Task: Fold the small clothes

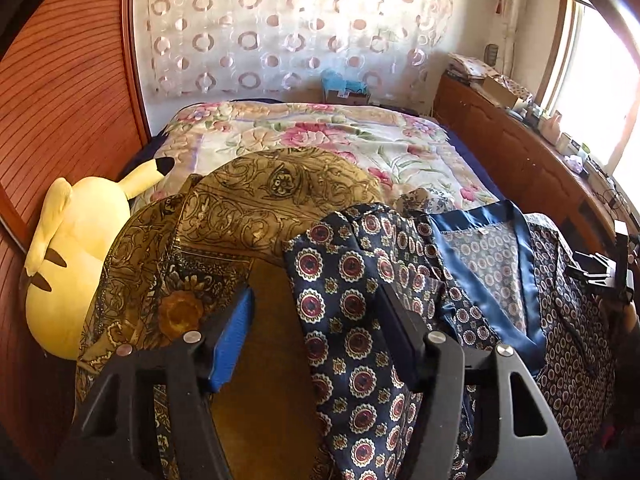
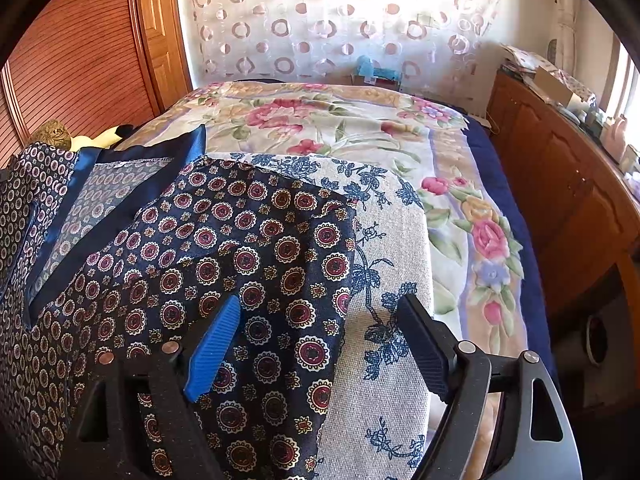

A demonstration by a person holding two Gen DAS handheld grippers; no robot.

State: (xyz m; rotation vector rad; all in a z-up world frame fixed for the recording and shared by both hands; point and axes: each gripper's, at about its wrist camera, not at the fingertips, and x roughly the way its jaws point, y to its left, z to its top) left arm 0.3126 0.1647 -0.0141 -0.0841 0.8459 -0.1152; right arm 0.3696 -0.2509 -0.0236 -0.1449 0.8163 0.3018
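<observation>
Your left tongs [image 1: 316,344] stand spread with a fold of the navy medallion-print garment [image 1: 352,320] lying between the pads, which do not press on it. Your right tongs [image 2: 320,344] stand wide apart over the garment's edge and the blue-flowered cloth [image 2: 384,280] beneath it. The garment lies beside a gold patterned cloth [image 1: 256,208], all before the floral-covered bed [image 2: 328,120].

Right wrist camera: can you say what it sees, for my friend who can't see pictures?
The open right gripper hovers over a navy medallion-print garment lying on a blue-flowered cloth, with a floral bedspread behind.
</observation>
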